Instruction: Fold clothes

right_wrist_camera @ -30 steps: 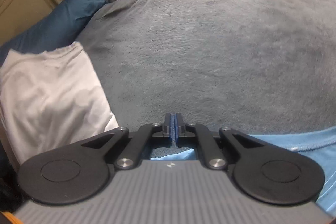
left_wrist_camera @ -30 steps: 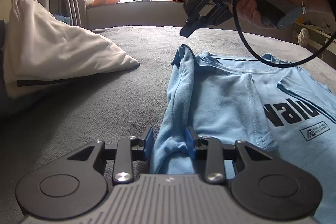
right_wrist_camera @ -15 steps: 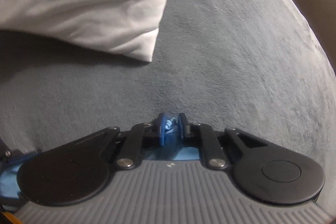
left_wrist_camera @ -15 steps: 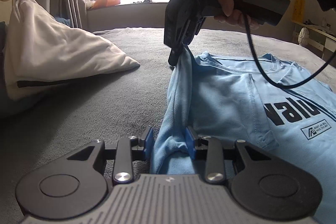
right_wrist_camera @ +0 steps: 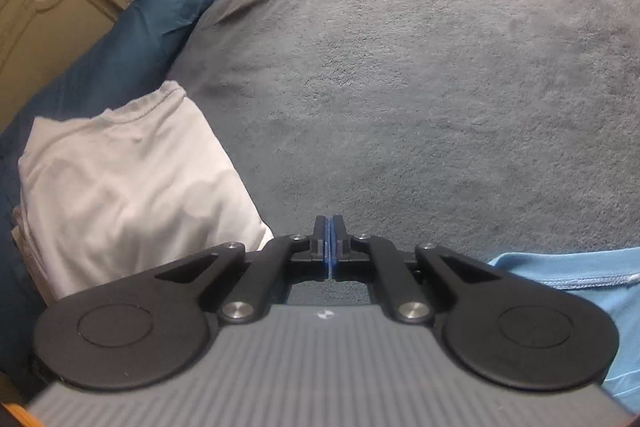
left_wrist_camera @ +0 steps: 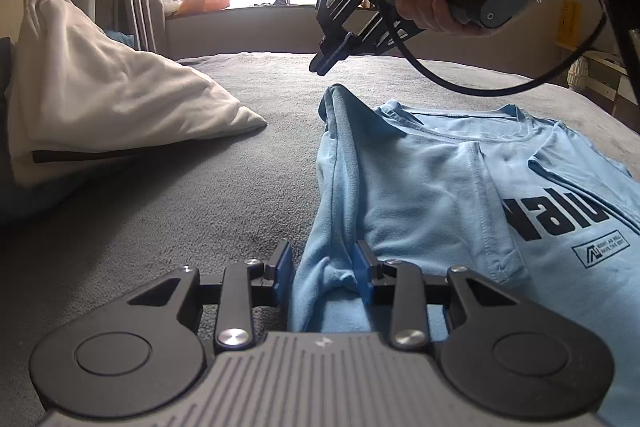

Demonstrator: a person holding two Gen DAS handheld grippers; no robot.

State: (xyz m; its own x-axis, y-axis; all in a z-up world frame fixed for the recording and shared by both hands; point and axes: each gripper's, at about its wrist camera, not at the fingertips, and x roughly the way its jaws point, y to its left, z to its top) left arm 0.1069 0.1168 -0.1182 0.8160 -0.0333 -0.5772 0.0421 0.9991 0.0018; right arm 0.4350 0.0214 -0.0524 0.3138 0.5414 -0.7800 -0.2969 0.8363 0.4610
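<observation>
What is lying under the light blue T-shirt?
The light blue T-shirt lies on a grey blanket, visible around it. The left gripper is shut on its folded edge. What lies beneath the shirt's middle is covered.

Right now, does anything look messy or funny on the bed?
Yes. The blue shirt lies mostly flat, but its left edge is bunched into a raised ridge, because the left claw pinches the near end. The right claw hovers shut above the far end, holding nothing.
</observation>
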